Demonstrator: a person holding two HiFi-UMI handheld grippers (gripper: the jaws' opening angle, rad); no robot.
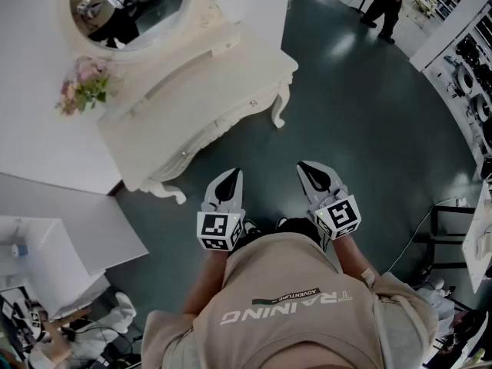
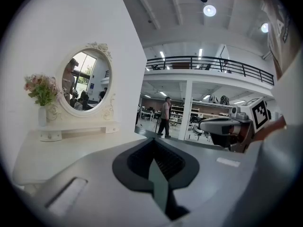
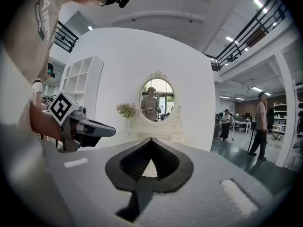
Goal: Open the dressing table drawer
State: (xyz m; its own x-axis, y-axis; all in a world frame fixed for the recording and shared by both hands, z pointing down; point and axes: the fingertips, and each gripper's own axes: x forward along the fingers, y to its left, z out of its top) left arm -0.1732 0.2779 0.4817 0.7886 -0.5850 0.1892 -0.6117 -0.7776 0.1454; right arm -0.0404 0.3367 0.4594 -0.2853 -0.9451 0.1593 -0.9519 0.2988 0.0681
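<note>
The white dressing table [image 1: 192,75] stands at the upper left against a white wall, with an oval mirror [image 1: 127,6] and a vase of flowers [image 1: 86,85] on it. Its drawer front [image 1: 219,125] faces me, flush, with small knobs [image 1: 252,103] on it. My left gripper [image 1: 233,174] and right gripper [image 1: 304,166] hover side by side over the dark floor, short of the table and touching nothing. Both are shut and empty. The left gripper view has the mirror [image 2: 85,79] ahead to the left; the right gripper view has the mirror [image 3: 157,100] straight ahead above the tips [image 3: 150,140].
A person [image 1: 384,6] stands on the floor at the top right. White shelving [image 1: 46,260] and clutter sit at the lower left. Racks [image 1: 469,60] and a black-framed table [image 1: 453,237] line the right side. A carved table leg [image 1: 278,114] juts toward the floor.
</note>
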